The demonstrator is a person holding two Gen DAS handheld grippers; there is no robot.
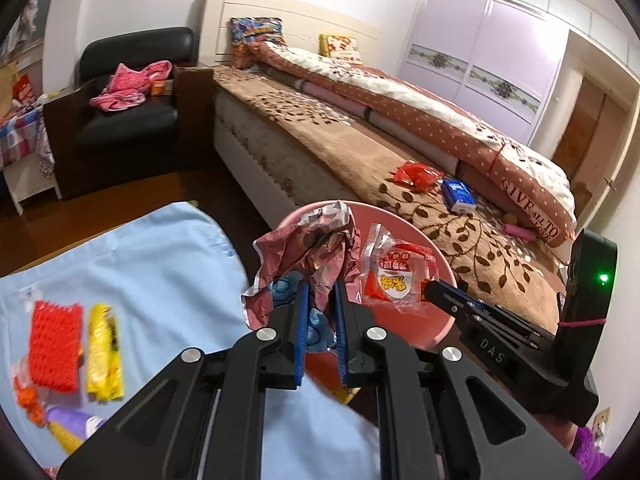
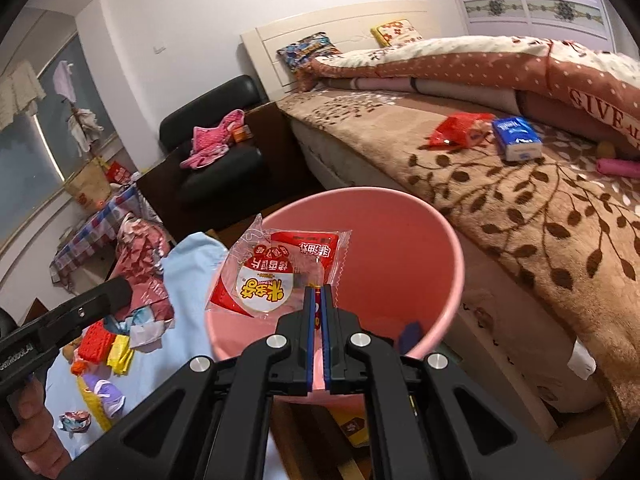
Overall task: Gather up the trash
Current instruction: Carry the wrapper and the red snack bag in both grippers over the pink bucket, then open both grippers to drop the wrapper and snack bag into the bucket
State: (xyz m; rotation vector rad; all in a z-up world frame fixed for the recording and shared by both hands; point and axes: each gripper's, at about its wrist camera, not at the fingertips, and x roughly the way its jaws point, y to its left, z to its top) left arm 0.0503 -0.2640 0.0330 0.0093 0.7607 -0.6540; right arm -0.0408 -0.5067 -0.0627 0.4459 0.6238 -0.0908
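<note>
My left gripper is shut on a crumpled pink-and-white wrapper, held just over the near rim of a pink bin. My right gripper is shut on the edge of a clear-and-red snack wrapper, which hangs above the open pink bin. In the left wrist view the right gripper comes in from the right with that snack wrapper. Seen from the right wrist, the left gripper sits at the left with the crumpled wrapper.
A light blue cloth to the left carries more litter: a red ridged piece, a yellow wrapper and a purple item. The bed to the right holds a red bag and a blue tissue pack. A black armchair stands behind.
</note>
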